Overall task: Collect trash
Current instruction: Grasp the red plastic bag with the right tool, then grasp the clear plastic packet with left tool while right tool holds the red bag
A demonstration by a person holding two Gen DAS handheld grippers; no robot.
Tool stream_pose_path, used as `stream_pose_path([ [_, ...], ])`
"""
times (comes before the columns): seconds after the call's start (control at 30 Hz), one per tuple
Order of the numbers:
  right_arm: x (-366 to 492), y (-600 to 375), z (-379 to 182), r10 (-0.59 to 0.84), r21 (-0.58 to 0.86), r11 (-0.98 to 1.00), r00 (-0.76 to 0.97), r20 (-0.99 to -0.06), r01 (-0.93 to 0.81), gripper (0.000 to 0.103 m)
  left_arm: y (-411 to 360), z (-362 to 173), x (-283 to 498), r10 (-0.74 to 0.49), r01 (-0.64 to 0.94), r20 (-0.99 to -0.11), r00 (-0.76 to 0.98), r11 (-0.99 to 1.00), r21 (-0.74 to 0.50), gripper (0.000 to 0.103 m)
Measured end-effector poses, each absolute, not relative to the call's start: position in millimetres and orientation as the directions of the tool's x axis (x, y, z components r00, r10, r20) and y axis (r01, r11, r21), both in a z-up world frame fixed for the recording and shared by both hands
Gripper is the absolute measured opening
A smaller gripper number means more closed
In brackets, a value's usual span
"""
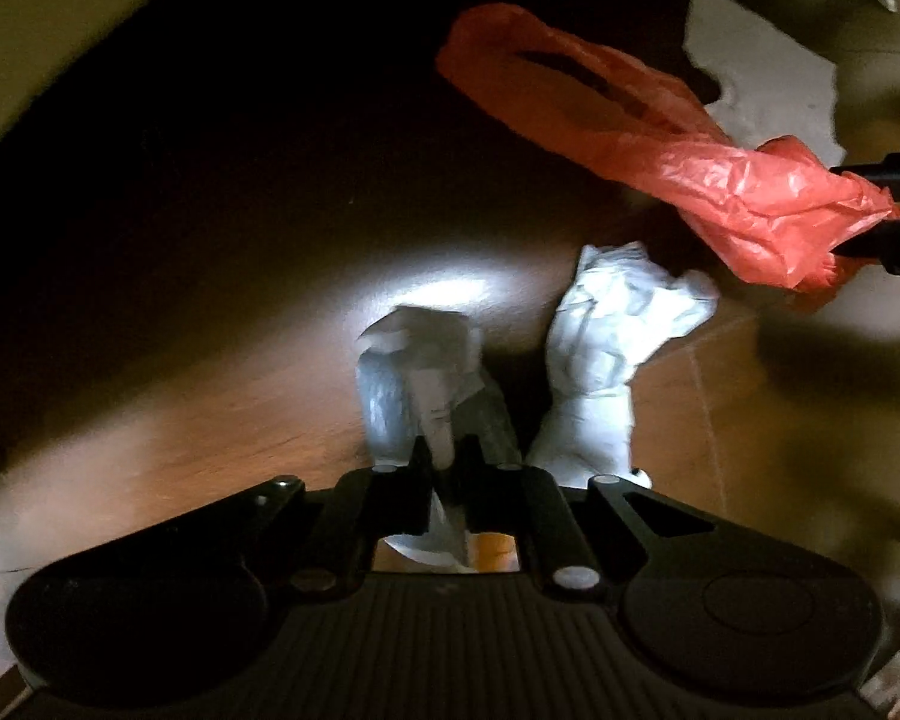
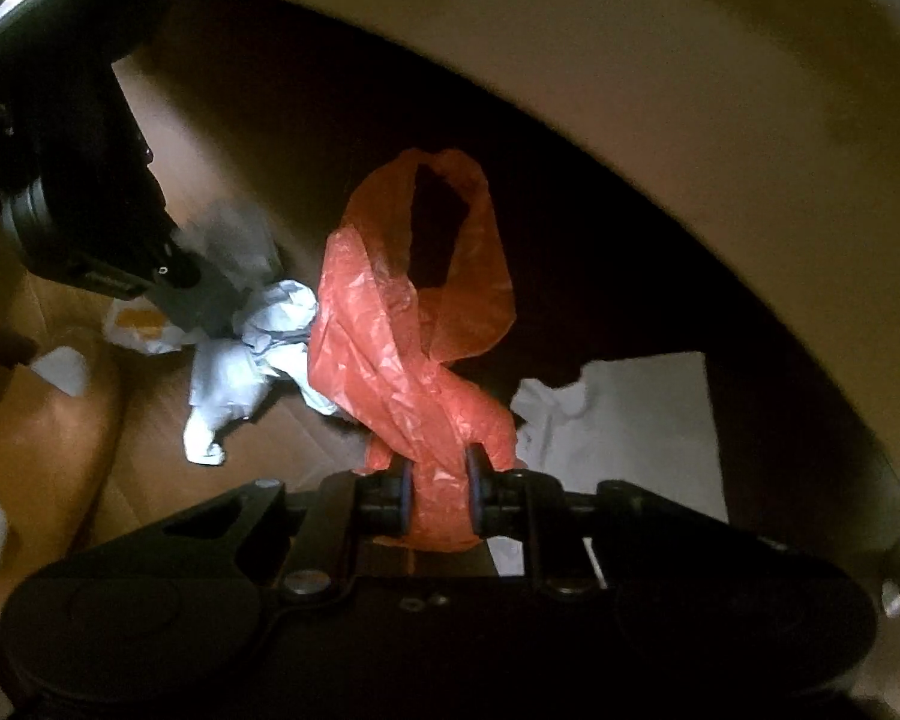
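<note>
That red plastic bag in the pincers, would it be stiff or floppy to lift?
Probably floppy: the red plastic bag twists and droops from the right gripper. Likely very light, since its thin film shows light through. It may slip, bunched only at one end.

A: Where is there room on the wooden floor?

B: Left of the left gripper the boards lie bare. To its right a crumpled white paper sits close.

A: And farther out?

B: The red plastic bag hangs across from the right gripper, with a flat white sheet beyond it
</note>
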State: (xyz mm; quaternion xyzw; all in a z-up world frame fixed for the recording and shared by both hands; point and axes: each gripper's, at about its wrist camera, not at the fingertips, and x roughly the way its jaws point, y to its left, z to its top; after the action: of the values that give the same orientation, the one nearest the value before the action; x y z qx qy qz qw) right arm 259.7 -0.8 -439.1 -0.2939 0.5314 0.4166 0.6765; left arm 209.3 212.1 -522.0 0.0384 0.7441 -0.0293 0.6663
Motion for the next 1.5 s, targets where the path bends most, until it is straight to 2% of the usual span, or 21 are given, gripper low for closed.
stream_pose_path([
  [0.33, 240, -52, -335, 0.263, 0.088, 0.576, 0.082, -0.961, -0.813, 0.016, 179, -440, 207, -0.01, 0.201, -0.999, -0.041, 0.979, -0.018, 0.008],
  [0.57, 233, -106, -263, 0.333, 0.248, 0.739, 0.02, -0.943, -0.626, 0.017, 196, -439, 204, -0.037, 0.102, -0.998, -0.049, 0.994, -0.041, 0.009],
  [0.67, 229, -108, -262, 0.345, 0.275, 0.763, 0.01, -0.939, -0.585, 0.017, 196, -450, 205, -0.025, 0.089, -0.998, -0.066, 0.996, -0.031, 0.009],
  [0.77, 225, -94, -272, 0.341, 0.247, 0.714, 0.017, -0.94, -0.656, 0.017, 200, -465, 204, -0.032, 0.062, -0.996, -0.088, 0.997, -0.038, 0.014],
  [0.8, 224, -90, -277, 0.338, 0.248, 0.705, 0.008, -0.941, -0.664, 0.017, 200, -473, 204, -0.028, 0.06, -0.995, -0.096, 0.998, -0.034, 0.02],
  [0.83, 226, -88, -282, 0.339, 0.261, 0.701, -0.012, -0.941, -0.663, 0.017, 202, -477, 205, -0.024, 0.063, -0.995, -0.101, 0.998, -0.03, 0.032],
  [0.87, 226, -85, -287, 0.339, 0.275, 0.697, -0.034, -0.94, -0.662, 0.017, 203, -481, 206, -0.019, 0.067, -0.995, -0.103, 0.997, -0.026, 0.039],
  [0.9, 227, -82, -293, 0.336, 0.284, 0.691, -0.052, -0.94, -0.665, 0.017, 204, -484, 207, -0.016, 0.069, -0.995, -0.097, 0.997, -0.022, 0.055],
  [0.93, 227, -81, -297, 0.331, 0.287, 0.684, -0.065, -0.941, -0.671, 0.017, 206, -484, 207, -0.014, 0.069, -0.996, -0.087, 0.997, -0.02, 0.063],
  [1.13, 229, -78, -323, 0.302, 0.322, 0.695, -0.146, -0.942, -0.643, 0.017, 210, -525, 215, 0.027, 0.114, -0.997, -0.068, 0.993, 0.019, 0.063],
  [1.5, 237, -78, -338, 0.295, 0.368, 0.719, -0.219, -0.93, -0.589, 0.017, 208, -577, 216, 0.012, 0.127, -0.995, -0.1, 0.992, -0.001, 0.061],
])
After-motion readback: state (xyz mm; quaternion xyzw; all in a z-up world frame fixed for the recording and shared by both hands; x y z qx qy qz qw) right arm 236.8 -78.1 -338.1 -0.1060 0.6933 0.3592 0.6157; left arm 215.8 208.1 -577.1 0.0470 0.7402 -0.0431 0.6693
